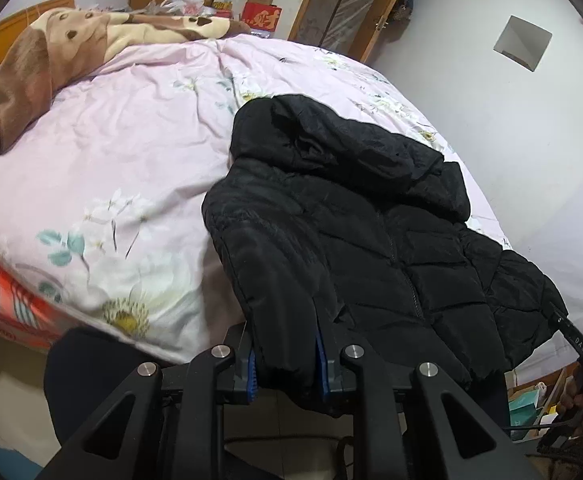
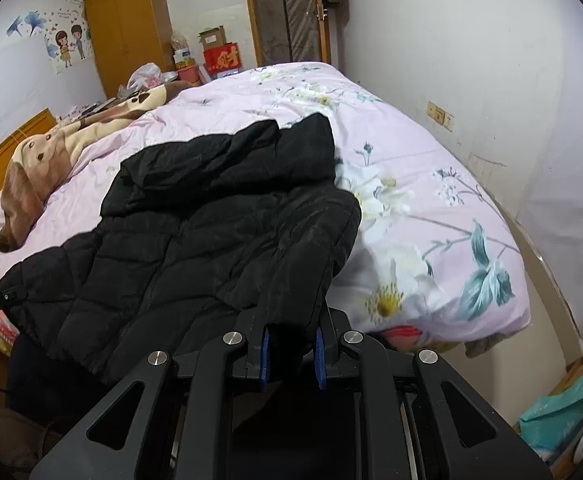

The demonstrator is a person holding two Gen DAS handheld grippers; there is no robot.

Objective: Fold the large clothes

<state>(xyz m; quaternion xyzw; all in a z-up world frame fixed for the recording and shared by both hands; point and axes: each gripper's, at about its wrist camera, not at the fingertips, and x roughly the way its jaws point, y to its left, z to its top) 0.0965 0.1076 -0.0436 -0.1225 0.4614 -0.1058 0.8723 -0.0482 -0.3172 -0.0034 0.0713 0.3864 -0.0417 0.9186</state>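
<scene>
Both tools, left tool [image 1: 285,364] and right tool [image 2: 291,354], clamped sleeves of the black quilted hooded jacket [image 1: 371,232], spread toward twelve o'clock; folding looked barely begun.

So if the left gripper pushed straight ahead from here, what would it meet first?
The left gripper already clamps a sleeve of the black jacket, so it would probably push into the jacket's body lying on the bed.

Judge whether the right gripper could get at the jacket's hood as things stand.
Probably not yet: the right gripper is shut on a sleeve, and the hood lies farther up the bed.
</scene>
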